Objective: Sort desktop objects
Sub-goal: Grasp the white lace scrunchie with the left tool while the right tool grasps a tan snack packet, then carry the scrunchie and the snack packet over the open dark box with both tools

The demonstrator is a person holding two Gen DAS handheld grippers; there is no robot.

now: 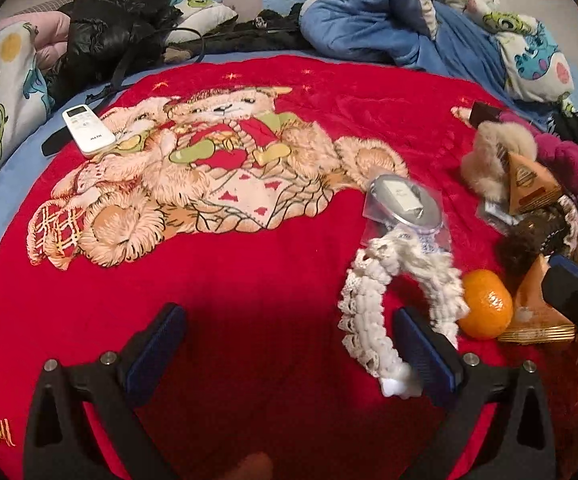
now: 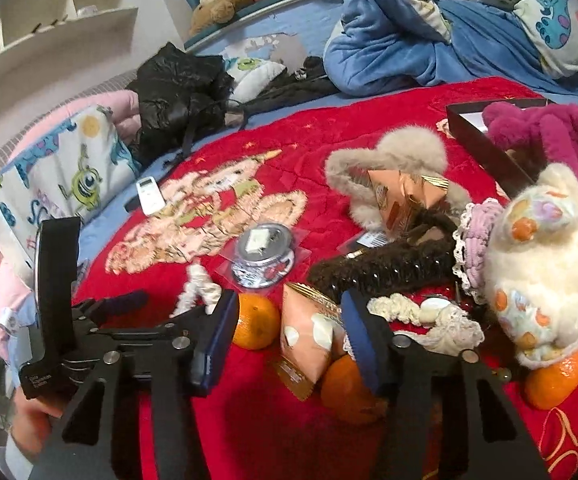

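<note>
A red blanket (image 1: 249, 264) carries a heap of small objects at the right. My left gripper (image 1: 289, 344) is open and empty; a white lace headband (image 1: 373, 300) lies against its right finger. An orange (image 1: 487, 304) sits just right of it. My right gripper (image 2: 289, 332) is open around a pink triangular packet (image 2: 309, 336), with an orange (image 2: 253, 322) at its left finger and another orange (image 2: 345, 384) below the packet. A silver round tin in a clear bag (image 1: 405, 204) lies further out. It also shows in the right wrist view (image 2: 263, 248).
A white remote (image 1: 88, 130) lies at the blanket's left edge. A beige fur headband (image 2: 385, 160), brown hair clip (image 2: 377, 272), white plush (image 2: 545, 264), magenta plush (image 2: 541, 128) and a dark box (image 2: 485, 136) crowd the right. Black jacket (image 1: 109, 28) and blue bedding (image 1: 369, 12) lie behind.
</note>
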